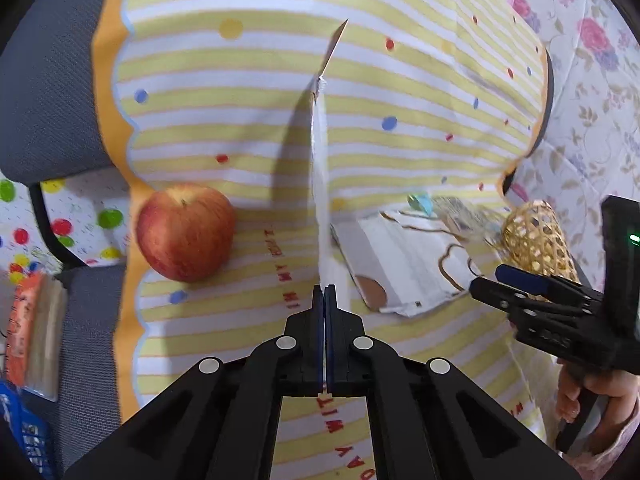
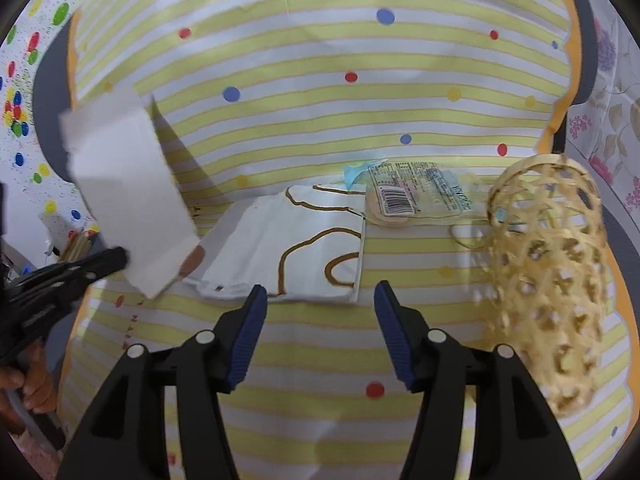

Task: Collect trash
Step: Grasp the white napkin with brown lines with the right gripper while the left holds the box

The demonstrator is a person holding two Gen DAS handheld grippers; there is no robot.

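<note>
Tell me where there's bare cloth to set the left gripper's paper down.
Bare striped cloth lies beyond the white wrapper, also between the apple and held paper scrap. Crowded: wrapper, clear label packet and woven basket cluster ahead of the right gripper.

Red capital letters are printed on the yellow-striped cloth (image 1: pixel 400 92), seen upside down in the left wrist view: one run near the apple reads roughly "IN MY", another near the bottom edge ends in what looks like "DAY"; the rest is too warped or covered to read. In the right wrist view a clear plastic wrapper (image 2: pixel 416 194) carries a white label with a barcode and lines of small print, too fine to make out. A blue packet (image 1: pixel 24 436) at the lower left of the left wrist view bears white lettering, which is unreadable.
</note>
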